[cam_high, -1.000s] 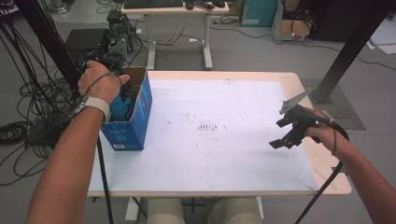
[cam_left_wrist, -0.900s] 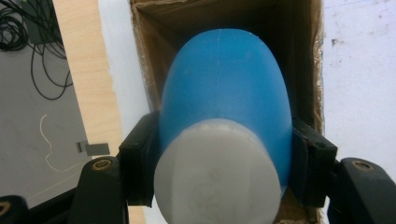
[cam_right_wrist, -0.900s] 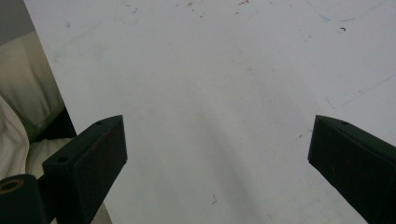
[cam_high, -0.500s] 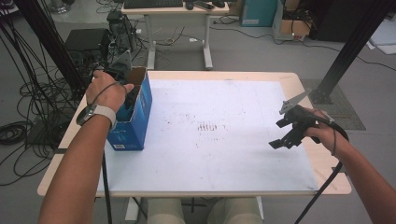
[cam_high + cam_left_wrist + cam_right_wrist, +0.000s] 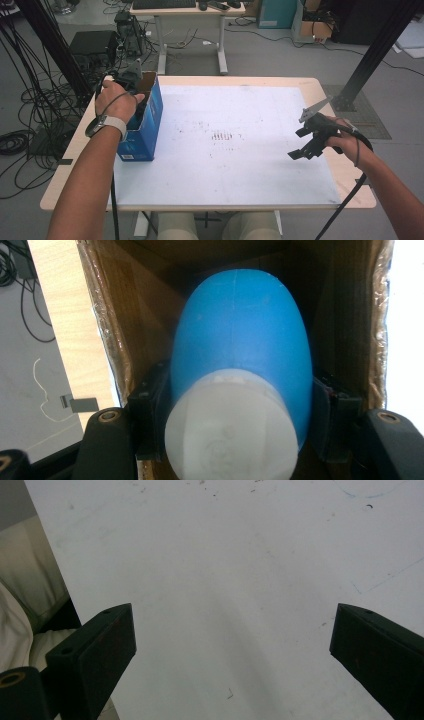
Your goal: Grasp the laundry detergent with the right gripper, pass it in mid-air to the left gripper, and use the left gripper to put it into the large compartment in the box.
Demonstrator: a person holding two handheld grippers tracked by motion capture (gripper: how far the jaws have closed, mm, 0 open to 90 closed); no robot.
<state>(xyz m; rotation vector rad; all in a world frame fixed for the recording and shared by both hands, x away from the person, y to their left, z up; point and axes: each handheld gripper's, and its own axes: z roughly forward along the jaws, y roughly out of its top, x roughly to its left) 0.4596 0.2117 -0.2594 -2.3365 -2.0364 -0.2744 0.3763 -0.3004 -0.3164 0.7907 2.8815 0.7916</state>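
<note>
A blue bottle [image 5: 240, 335] with a white cap [image 5: 230, 430] is clamped between the black jaws of my left gripper [image 5: 240, 405]. In the left gripper view it sits, cap toward the camera, inside an open box with brown cardboard walls [image 5: 115, 330]. From the high view that box [image 5: 147, 125] is blue outside and stands at the table's left edge. My left gripper [image 5: 134, 87] reaches down into it from above, its jaws hidden by the hand and the box walls. My right gripper [image 5: 306, 145] hovers over the table's right side, and its jaws [image 5: 232, 630] stand wide apart with nothing between them.
A white sheet [image 5: 240, 150] covers most of the wooden table [image 5: 75, 165]. Black cables [image 5: 20, 140] lie on the floor at the left. A black post [image 5: 370, 55] stands at the back right and a second desk [image 5: 190, 15] behind the table.
My left hand has sunk a little lower into the blue box with the bottle. The right gripper has kept still.
</note>
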